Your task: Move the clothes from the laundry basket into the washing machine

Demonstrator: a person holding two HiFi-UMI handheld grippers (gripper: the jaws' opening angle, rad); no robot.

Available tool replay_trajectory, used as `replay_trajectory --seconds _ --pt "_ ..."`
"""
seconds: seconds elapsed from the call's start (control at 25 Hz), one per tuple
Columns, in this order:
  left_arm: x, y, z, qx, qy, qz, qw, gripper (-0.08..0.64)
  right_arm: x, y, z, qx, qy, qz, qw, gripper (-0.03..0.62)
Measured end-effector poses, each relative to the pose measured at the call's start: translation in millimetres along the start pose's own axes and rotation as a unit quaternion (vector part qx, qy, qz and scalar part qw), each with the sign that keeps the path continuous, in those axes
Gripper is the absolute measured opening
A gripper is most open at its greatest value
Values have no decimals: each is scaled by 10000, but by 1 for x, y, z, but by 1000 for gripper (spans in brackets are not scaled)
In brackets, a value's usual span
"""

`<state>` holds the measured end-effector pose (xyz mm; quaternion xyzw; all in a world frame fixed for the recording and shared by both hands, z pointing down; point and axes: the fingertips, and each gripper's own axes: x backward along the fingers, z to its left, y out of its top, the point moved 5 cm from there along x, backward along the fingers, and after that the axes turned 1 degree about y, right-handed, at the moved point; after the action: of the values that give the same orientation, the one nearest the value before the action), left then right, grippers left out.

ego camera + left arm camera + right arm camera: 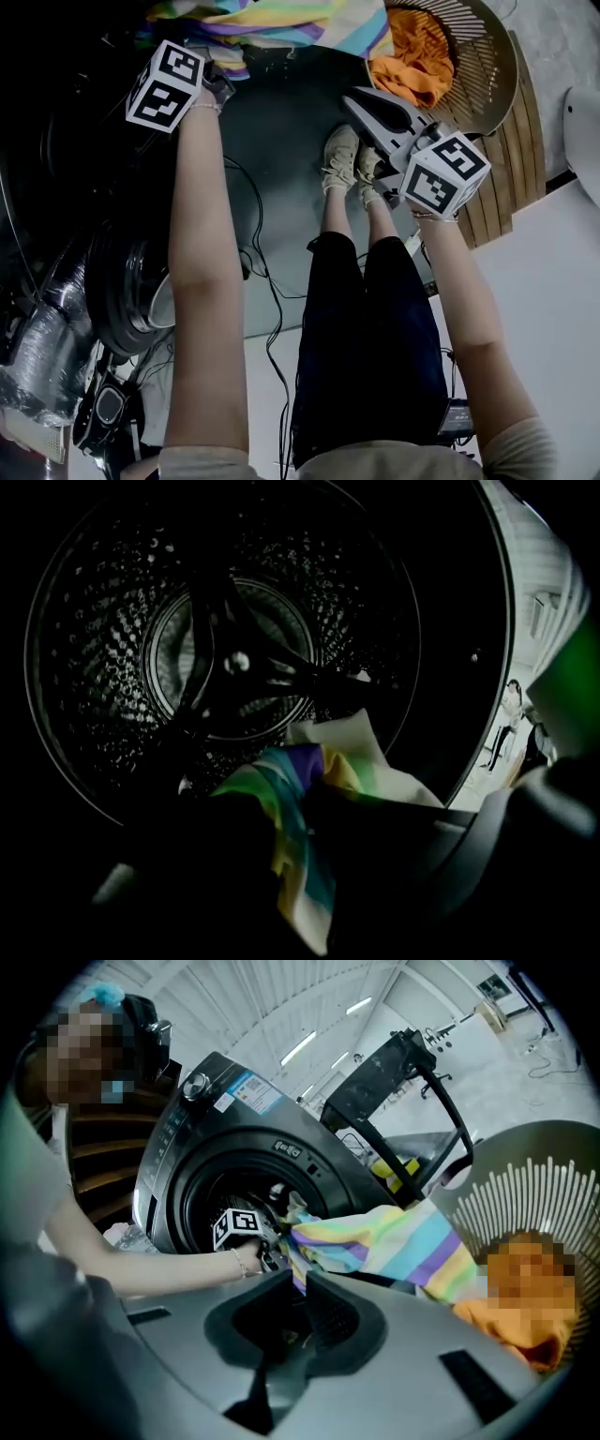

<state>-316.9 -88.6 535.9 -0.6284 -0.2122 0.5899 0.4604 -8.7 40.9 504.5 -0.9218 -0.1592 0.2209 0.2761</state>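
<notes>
While the head view looks steeply down, the left gripper point(220, 86) sits at the top left with its fingers against a striped cloth point(281, 21) that spreads along the top edge. At the top right a slatted basket point(495, 70) holds an orange cloth point(417, 52), crumpled against its wall. The right gripper point(352, 97) points toward the basket from just beside it, fingers drawn to a point. Seen from the left gripper view, the dark perforated drum point(112, 621) fills the frame. The left fingers are only dark shapes low down, closed on a fold of the striped cloth point(291, 789). The cloth bunches there in green, blue, purple, yellow and white, one pale corner standing up toward the drum. Over in the right gripper view, the washer point(178, 1147) stands with its round mouth open and the left gripper point(270, 1241) at that mouth, pinching the cloth. From there the cloth point(394, 1241) stretches in a pastel band across to the basket point(553, 1176), its far end at the rim, the orange cloth point(506, 1327) lying inside. The right fingers point(328, 1302) fill the foreground, nearly together with a thin slit between them, holding nothing.
</notes>
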Motion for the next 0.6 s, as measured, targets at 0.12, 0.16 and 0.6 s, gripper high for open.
replay_trajectory --seconds 0.12,0.16,0.6 --pt "3 -10 4 362 -7 245 9990 213 -1 -1 5 -47 112 -32 9999 49" --pt "7 -11 7 485 13 245 9985 252 -2 -1 6 -53 125 -34 9999 49" --pt "63 -90 -47 755 -842 927 9892 363 -9 0 5 90 -77 35 9999 49"
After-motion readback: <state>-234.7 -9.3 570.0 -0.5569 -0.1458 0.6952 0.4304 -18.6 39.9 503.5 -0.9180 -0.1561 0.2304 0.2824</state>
